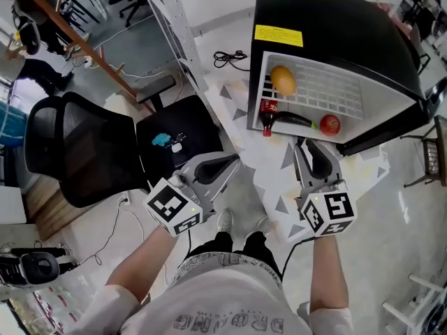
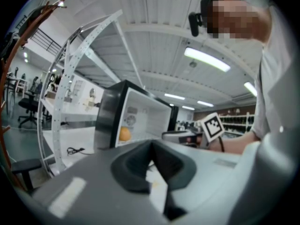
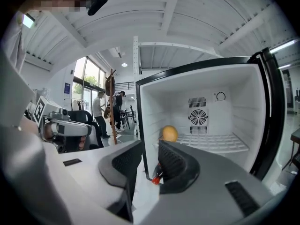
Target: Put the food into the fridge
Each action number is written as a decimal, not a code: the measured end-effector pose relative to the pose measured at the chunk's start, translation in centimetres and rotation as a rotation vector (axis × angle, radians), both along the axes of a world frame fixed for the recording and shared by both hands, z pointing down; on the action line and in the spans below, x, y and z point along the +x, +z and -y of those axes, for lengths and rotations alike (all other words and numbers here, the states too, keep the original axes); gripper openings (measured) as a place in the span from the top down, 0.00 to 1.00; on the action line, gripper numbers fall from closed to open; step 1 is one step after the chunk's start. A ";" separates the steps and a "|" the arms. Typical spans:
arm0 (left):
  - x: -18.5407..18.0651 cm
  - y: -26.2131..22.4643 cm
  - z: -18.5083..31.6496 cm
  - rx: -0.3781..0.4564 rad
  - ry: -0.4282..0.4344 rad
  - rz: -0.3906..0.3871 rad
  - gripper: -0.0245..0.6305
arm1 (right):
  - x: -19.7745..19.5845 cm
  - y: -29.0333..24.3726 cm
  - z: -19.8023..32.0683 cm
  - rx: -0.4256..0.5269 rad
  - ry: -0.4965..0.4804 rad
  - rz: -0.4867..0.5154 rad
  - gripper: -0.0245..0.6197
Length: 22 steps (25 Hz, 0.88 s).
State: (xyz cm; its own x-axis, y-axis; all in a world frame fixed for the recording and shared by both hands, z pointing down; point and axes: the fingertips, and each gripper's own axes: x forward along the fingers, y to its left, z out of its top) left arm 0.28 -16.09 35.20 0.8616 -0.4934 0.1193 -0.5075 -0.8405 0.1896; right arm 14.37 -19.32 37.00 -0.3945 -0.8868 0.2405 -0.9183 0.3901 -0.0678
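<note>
Food: an orange fruit is sitting on the wire shelf, and a dark bottle, a dark long item and a red fruit are lying in a row below it, all inside the open fridge
Right gripper: hovering just outside the fridge opening and pointing in, with its jaws partly apart and gripping nothing
Left gripper: holding its jaws together on nothing, farther from the fridge
Direction: the food is lying straight ahead of the right gripper, which is the nearer one
Judgement: nothing appears to be waiting outside the fridge
</note>
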 end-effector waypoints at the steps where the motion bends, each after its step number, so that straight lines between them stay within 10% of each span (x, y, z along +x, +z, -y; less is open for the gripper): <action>1: 0.0 -0.1 -0.1 0.003 0.005 -0.002 0.95 | -0.3 0.0 -0.4 0.001 -0.001 -0.001 0.81; 22: -0.8 -1.0 -2.0 0.024 0.057 -0.014 0.95 | -3.2 -1.6 -4.9 0.012 -0.007 0.031 0.94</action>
State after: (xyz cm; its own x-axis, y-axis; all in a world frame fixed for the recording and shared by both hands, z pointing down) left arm -0.55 -14.09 34.17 0.8900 -0.4458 0.0955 -0.4559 -0.8725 0.1758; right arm 11.12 -14.39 35.38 -0.4077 -0.8869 0.2173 -0.9131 0.3973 -0.0919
